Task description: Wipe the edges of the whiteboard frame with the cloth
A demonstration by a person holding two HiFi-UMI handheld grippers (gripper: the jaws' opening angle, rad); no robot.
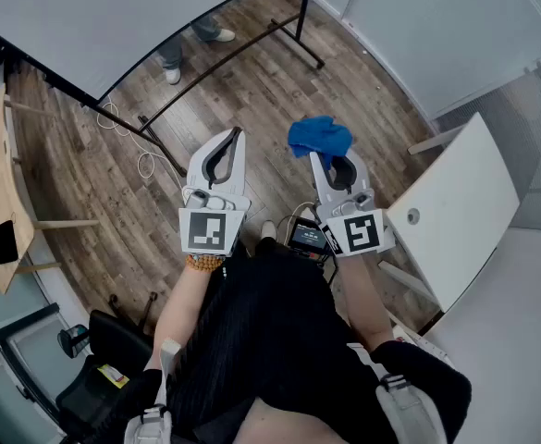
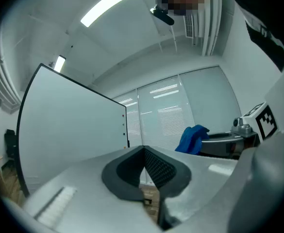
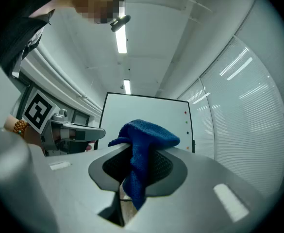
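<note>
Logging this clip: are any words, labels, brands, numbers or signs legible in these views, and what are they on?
No words or numbers can be read in any view.
The square markers on the left gripper and right gripper: black-and-white patterns, not text.
The yellow tag on the black chair: too small to read.
The small screen at the person's waist: too small to read.
</note>
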